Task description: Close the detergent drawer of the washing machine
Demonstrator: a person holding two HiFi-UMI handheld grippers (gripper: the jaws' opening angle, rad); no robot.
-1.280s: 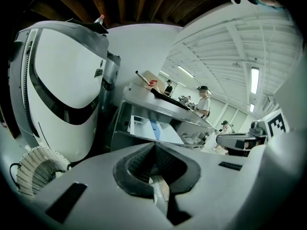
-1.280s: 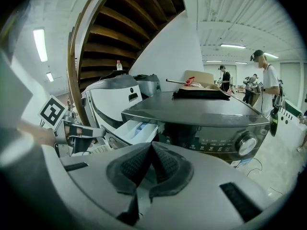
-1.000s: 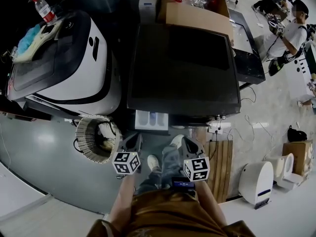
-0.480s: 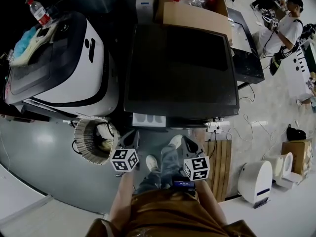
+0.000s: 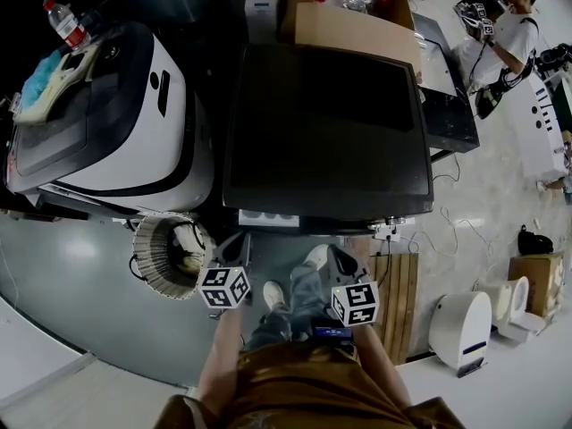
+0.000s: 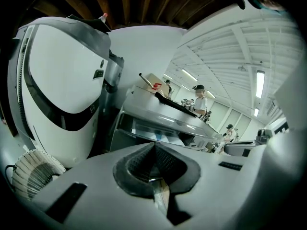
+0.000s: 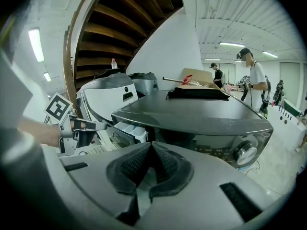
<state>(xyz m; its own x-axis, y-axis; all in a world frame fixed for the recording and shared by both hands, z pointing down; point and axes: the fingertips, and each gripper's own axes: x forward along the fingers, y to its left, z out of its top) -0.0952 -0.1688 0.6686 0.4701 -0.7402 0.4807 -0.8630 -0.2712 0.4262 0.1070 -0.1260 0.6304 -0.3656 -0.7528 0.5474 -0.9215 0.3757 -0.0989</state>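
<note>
The dark washing machine (image 5: 326,123) stands straight ahead, seen from above in the head view. Its white detergent drawer (image 5: 268,219) sticks out only a little from the front's upper left corner. My left gripper (image 5: 239,239) is shut and empty, its tip right at the drawer's front; I cannot tell if it touches. The right gripper view shows the drawer (image 7: 125,130) still slightly out, with the left gripper (image 7: 98,125) pointing at it. My right gripper (image 5: 338,259) hangs shut and empty before the machine's front, right of the drawer. Both pairs of pads meet in their own views.
A white rounded appliance (image 5: 116,114) stands left of the machine, a water bottle (image 5: 64,23) on it. A woven basket (image 5: 170,256) sits on the floor by my left gripper. Behind are a cardboard box (image 5: 353,16) and a person (image 5: 500,34). Wooden slats (image 5: 399,307) lie right.
The drawer has slid most of the way into the machine. My left gripper has moved forward with it. The right gripper has stayed in place.
</note>
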